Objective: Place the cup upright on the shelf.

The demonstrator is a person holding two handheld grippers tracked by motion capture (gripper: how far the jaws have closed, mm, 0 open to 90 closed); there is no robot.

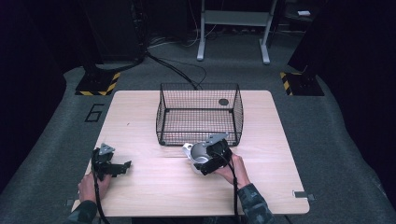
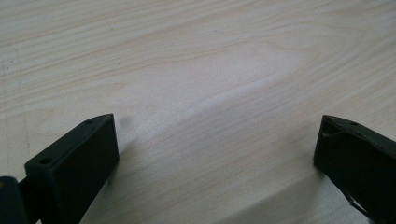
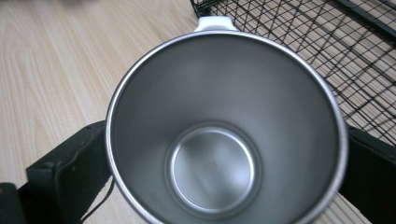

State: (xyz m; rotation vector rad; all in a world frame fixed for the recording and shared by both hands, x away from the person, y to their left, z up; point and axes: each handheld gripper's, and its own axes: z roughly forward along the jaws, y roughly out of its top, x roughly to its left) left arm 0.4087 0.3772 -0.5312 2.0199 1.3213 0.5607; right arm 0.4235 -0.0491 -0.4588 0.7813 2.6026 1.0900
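A steel cup with a white handle stands on the wooden table just in front of the black wire basket. My right gripper is shut on the cup, one jaw on each side of its wall. In the right gripper view I look straight into the empty cup, its handle pointing away, the basket at the upper right. My left gripper rests low over the table's left front, open, with bare wood between its jaws.
A small dark disc lies inside the basket near its far right corner. Cables run over the grey floor behind the table, beside yellow-and-black marked stand bases and a white frame.
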